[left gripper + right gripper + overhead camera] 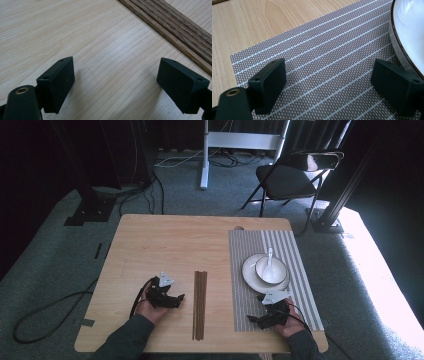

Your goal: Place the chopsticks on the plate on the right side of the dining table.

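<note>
Both tools empty, jaws wide: left gripper low over bare table, right gripper over the striped placemat. Chopsticks lie as a tight bundle just beyond the left gripper's right jaw, parallel to the mat edge; in the left gripper view they run diagonally past that jaw. Plate with bowl and spoon sits just ahead of the right gripper. Likely step: pick up the chopsticks; the left gripper should shift right, straddle the bundle across its width, close near mid-length so it lifts level
</note>
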Demonstrator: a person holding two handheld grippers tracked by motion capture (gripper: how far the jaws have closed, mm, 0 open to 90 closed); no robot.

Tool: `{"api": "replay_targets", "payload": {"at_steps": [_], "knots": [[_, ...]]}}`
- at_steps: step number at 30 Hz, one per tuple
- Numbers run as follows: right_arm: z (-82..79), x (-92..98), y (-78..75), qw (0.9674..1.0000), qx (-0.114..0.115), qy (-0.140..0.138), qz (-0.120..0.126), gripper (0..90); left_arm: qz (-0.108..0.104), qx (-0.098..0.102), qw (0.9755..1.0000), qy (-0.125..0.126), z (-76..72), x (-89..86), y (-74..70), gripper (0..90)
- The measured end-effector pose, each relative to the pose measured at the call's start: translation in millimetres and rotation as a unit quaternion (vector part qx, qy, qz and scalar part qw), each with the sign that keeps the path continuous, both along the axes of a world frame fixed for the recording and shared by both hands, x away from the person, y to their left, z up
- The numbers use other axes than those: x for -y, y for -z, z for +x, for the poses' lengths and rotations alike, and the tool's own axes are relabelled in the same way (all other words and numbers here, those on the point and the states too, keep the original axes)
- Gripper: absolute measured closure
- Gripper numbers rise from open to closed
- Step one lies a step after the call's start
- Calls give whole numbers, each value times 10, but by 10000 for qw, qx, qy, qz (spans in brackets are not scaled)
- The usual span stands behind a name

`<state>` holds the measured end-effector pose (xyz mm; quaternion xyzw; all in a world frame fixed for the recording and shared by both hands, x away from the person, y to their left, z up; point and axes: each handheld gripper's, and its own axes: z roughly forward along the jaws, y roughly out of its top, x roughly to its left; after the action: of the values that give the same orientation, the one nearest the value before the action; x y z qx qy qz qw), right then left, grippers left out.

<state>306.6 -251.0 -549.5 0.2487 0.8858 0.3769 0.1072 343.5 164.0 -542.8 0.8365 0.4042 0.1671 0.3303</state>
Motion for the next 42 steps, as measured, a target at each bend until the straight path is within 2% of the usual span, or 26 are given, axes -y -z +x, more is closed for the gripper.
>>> {"api": "replay_targets", "payload": {"at_steps": [6,12,17,26,28,32,42], "knots": [[-1,0,0,10000,-3,4,2,123,-102,43,9999,59,-13,7,-31,266],[-1,-1,0,10000,-3,4,2,123,-153,67,9998,142,-31,15,-68,300],[-1,0,-1,10000,-4,4,-2,123,-148,66,9998,102,-43,20,-90,301],[-1,-1,0,10000,-2,4,2,123,-129,-66,9997,176,-50,55,-90,301],[-1,0,0,10000,-2,5,0,123,-168,-113,9996,208,-52,54,-95,335],[-1,-1,0,10000,-2,5,1,123,-237,-122,9994,240,-70,61,-118,344],[-1,0,0,10000,-4,4,-2,123,-357,-212,9986,337,-109,90,-140,336]]}}
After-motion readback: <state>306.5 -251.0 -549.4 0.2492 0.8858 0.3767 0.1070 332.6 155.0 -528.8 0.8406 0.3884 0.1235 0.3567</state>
